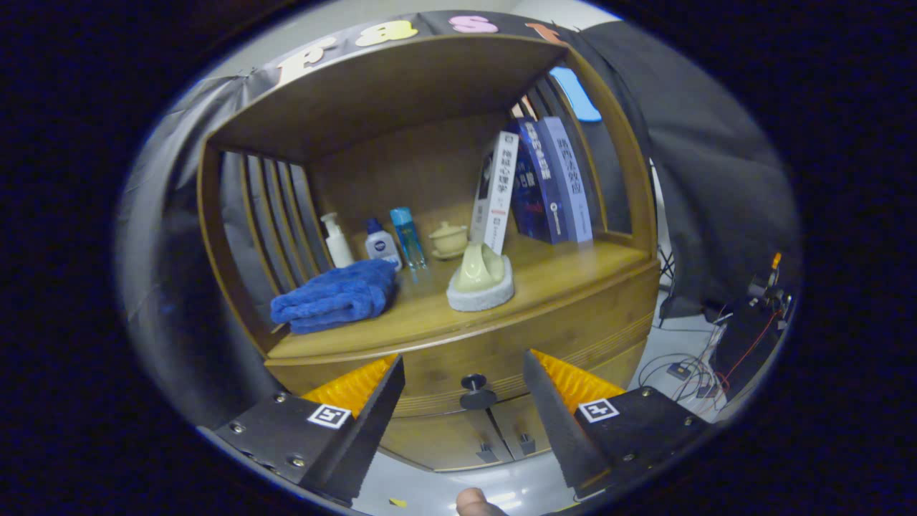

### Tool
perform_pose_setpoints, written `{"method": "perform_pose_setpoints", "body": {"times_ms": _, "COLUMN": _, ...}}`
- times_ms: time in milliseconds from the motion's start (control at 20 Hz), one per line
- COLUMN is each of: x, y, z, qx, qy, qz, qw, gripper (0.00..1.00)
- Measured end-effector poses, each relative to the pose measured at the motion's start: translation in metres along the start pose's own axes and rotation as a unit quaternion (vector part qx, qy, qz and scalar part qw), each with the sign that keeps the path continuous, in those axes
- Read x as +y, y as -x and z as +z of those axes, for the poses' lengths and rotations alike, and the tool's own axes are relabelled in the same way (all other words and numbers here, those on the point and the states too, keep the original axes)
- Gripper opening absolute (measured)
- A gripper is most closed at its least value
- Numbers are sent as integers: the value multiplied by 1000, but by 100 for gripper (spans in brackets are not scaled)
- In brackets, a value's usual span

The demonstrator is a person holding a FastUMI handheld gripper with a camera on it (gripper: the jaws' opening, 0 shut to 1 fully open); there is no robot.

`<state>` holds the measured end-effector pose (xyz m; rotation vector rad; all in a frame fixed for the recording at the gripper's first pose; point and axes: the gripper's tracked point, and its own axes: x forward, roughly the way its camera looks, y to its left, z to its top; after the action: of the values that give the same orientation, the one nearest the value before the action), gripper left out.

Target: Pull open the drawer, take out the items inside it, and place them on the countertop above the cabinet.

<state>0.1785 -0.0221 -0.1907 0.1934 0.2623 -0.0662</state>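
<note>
Hovering released, the tongs (463,401) frame the small dark round knob (477,392) of the shut-looking wooden drawer (501,351), probably lined up for gripping it.

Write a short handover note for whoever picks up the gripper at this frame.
Gripper: open, holding nothing, fingers either side of the drawer knob, not touching it.
Drawer: shut; contents hidden.
Countertop: blue towel, three bottles, lidded cup, pale ornament on a grey base, books.
Status: fits both a drawer never emptied and one emptied and closed again. Check inside before acting.
</note>
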Motion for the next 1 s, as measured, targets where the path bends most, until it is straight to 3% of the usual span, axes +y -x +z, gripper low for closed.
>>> {"method": "perform_pose_setpoints", "body": {"times_ms": 400, "x": 23, "y": 99, "z": 59, "qx": -58, "qy": 52, "qz": 15, "qw": 997, "gripper": 100}}
{"method": "perform_pose_setpoints", "body": {"times_ms": 600, "x": 45, "y": 154, "z": 85, "qx": -73, "qy": 35, "qz": 49, "qw": 996, "gripper": 99}}
{"method": "perform_pose_setpoints", "body": {"times_ms": 800, "x": 46, "y": 210, "z": 121, "qx": -114, "qy": 45, "qz": 38, "qw": 992, "gripper": 99}}
{"method": "perform_pose_setpoints", "body": {"times_ms": 1000, "x": 42, "y": 249, "z": 143, "qx": -155, "qy": 95, "qz": 9, "qw": 983, "gripper": 99}}
